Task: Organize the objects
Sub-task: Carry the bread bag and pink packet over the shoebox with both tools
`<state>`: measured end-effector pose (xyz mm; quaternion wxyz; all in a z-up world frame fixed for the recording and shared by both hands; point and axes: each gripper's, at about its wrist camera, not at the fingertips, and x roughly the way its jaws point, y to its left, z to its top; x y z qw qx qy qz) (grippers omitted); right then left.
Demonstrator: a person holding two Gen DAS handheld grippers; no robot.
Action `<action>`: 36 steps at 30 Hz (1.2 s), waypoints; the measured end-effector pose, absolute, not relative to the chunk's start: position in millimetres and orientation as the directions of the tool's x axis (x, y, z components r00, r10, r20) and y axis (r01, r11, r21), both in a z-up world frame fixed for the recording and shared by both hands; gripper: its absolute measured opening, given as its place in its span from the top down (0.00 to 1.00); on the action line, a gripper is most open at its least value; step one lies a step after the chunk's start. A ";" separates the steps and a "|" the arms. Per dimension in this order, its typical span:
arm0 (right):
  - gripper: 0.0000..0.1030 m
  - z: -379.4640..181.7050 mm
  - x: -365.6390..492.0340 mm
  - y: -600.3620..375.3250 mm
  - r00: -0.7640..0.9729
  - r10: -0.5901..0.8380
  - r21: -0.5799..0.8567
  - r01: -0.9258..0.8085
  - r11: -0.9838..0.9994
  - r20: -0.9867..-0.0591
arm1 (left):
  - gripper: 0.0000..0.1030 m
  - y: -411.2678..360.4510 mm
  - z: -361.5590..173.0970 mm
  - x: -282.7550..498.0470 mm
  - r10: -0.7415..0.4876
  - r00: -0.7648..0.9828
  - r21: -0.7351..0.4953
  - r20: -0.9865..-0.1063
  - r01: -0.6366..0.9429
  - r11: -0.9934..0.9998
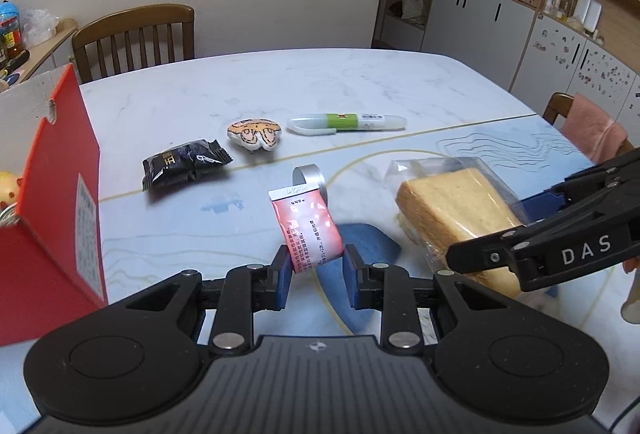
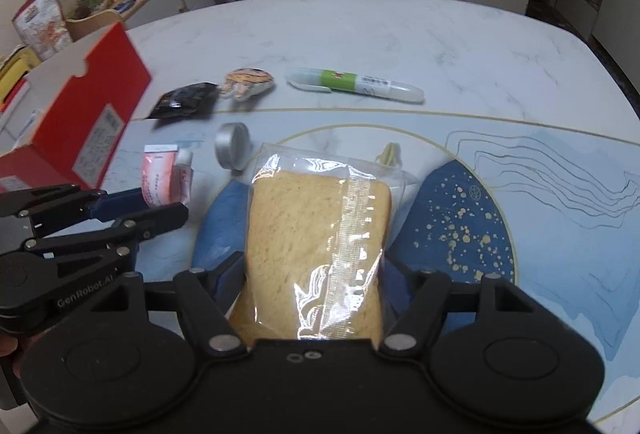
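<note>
My left gripper (image 1: 316, 266) is shut on a pink tube (image 1: 306, 228) and holds its lower end between the blue pads; the tube also shows in the right wrist view (image 2: 160, 174). My right gripper (image 2: 314, 274) is shut on a bagged slice of bread (image 2: 316, 234), which also shows in the left wrist view (image 1: 452, 212). A silver tin (image 1: 310, 176) stands on edge just behind the tube. Farther back lie a black snack packet (image 1: 184, 164), a shell-shaped trinket (image 1: 254, 132) and a green-and-white pen (image 1: 348, 123).
An open red box (image 1: 60, 194) stands at the left, with some items inside. The marble-pattern table (image 1: 280, 82) has wooden chairs (image 1: 136, 38) behind it and at the right. A small yellowish object (image 2: 390, 156) lies beyond the bread. Cabinets line the right wall.
</note>
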<state>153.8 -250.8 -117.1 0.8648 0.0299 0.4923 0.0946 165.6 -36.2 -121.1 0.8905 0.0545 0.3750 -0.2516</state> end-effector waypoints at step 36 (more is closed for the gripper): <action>0.32 -16.0 159.0 -123.1 0.559 0.359 0.142 -0.394 0.908 -0.747 | 0.75 124.7 -18.3 132.6 -0.349 0.699 -0.042 -0.624 0.416 0.909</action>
